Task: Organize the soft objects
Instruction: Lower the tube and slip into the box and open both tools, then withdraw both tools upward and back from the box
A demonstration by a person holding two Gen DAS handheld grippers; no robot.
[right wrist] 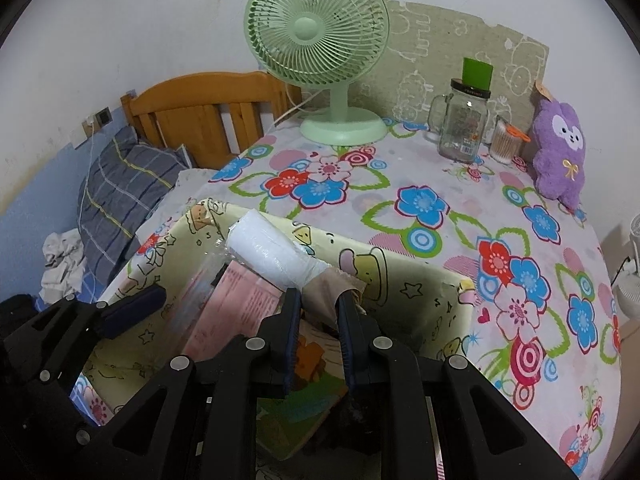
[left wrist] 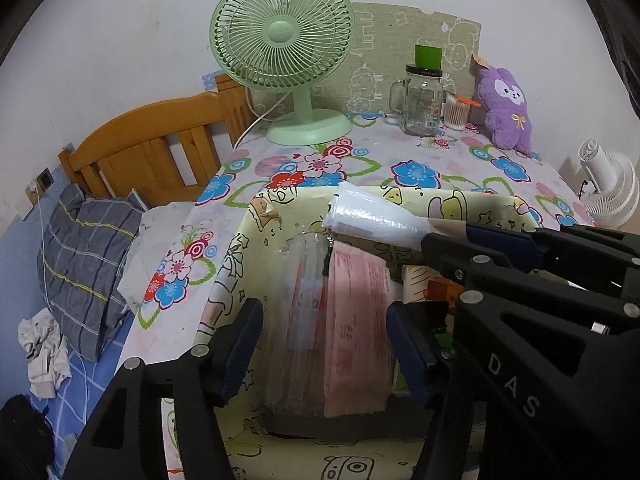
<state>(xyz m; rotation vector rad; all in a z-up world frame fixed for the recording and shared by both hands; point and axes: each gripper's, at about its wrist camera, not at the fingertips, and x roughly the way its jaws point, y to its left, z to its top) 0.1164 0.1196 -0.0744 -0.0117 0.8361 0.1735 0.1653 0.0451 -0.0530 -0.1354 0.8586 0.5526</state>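
Observation:
A yellow cartoon-print fabric bin [left wrist: 404,196] [right wrist: 400,264] stands on the floral table. My right gripper [right wrist: 318,300] [left wrist: 440,240] is shut on the beige end of a white plastic-wrapped roll [right wrist: 272,252] [left wrist: 372,216], held over the bin. My left gripper [left wrist: 324,312] is open above the bin, its jaws either side of a pink packet [left wrist: 356,320] [right wrist: 240,300] and clear plastic bag [left wrist: 304,280] that stand inside. One left fingertip [right wrist: 136,308] shows in the right wrist view. A purple plush toy [left wrist: 506,108] [right wrist: 560,148] sits at the table's far right.
A green desk fan [left wrist: 288,60] [right wrist: 320,44], a glass jar [left wrist: 422,100] [right wrist: 462,124] and a cotton swab box [right wrist: 504,142] stand at the back. A bed with wooden headboard [left wrist: 152,148] and plaid pillow [left wrist: 88,264] lies left. A white fan [left wrist: 612,188] stands right.

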